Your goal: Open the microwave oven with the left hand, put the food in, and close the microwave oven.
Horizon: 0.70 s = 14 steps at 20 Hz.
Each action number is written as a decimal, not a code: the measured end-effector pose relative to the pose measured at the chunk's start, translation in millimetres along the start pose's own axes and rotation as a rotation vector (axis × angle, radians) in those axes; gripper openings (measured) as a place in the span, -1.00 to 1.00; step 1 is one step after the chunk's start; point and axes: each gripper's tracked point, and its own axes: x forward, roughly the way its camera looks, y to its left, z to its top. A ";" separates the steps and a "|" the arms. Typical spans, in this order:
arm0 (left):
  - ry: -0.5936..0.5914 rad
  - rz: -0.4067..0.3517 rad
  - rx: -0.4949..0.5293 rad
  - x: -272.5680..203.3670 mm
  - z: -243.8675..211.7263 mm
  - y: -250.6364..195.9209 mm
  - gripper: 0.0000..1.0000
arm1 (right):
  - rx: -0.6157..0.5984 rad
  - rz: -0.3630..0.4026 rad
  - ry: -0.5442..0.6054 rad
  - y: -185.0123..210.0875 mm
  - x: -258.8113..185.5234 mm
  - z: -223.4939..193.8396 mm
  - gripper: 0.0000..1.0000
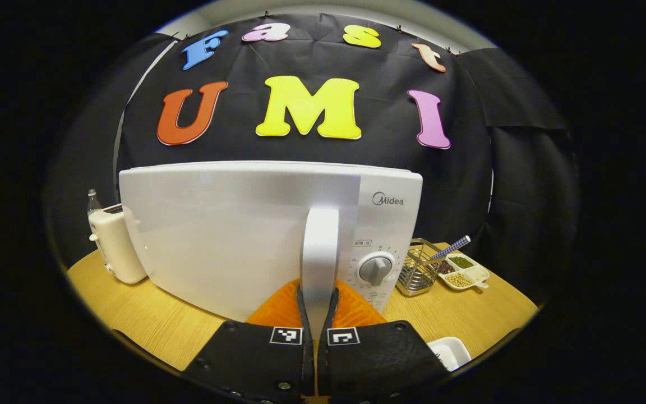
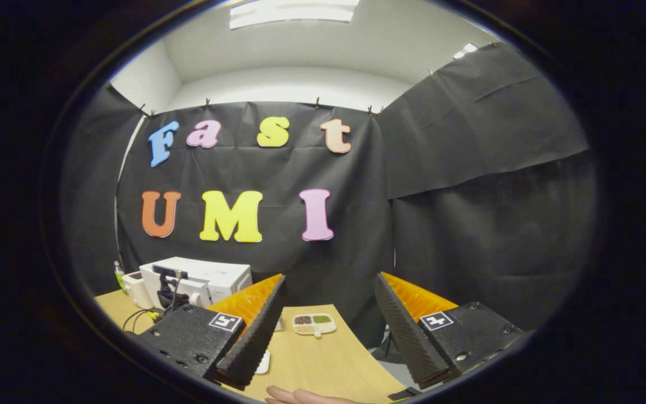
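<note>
Left tongs point(image 1: 318, 314): clamped on the vertical handle point(image 1: 319, 264) of the microwave oven point(image 1: 255, 235), one finger pressed to each side of it near its lower end. Door point(image 1: 233, 235) white, facing the camera, appearing shut or very nearly so — exact gap not readable. To the right of the handle, the control panel with a round grey dial point(image 1: 376, 269). Oven standing on a wooden desk point(image 1: 143, 320). Beside the oven's left flank, a cream toaster point(image 1: 114, 241), with a small bottle point(image 1: 93, 201) just behind it. To the oven's right, a wire basket point(image 1: 418, 269) holding a checked stick, then a white divided dish point(image 1: 465, 271) of beans and seeds. At the lower right edge, near the tongs, the corner of a white dish point(image 1: 451, 350) — contents hidden.

Right tongs point(image 2: 328, 328): fingers spread wide apart, gripping nothing, held above the desk edge point(image 2: 323, 365). Between the fingers, farther off, the divided dish point(image 2: 314, 323). To the left, well apart, the microwave oven point(image 2: 205, 283) with the other tongs' body in front of it. Fingertips of a hand point(image 2: 300, 397) at the bottom edge.
</note>
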 end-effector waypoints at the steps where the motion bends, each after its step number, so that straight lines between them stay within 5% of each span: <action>1: 0.003 -0.015 -0.008 -12.1 -3.6 2.3 -0.96 | 0.007 0.004 0.008 1.1 -0.2 -3.7 1.00; 4: -0.012 -0.076 -0.014 -46.3 -9.5 11.3 -0.89 | 0.032 0.022 0.045 9.6 -3.2 -12.9 1.00; 5: -0.048 -0.101 -0.005 -54.9 -5.4 15.2 -0.89 | 0.038 0.042 0.050 18.2 -5.6 -14.5 0.82; 6: -0.038 -0.118 -0.005 -66.2 -11.8 20.3 -0.89 | 0.036 0.057 0.051 25.5 -8.3 -14.0 0.99; 14: -0.035 -0.142 0.026 -138.7 -24.4 74.3 -0.89 | -0.020 0.117 0.060 70.8 -23.4 -21.6 0.99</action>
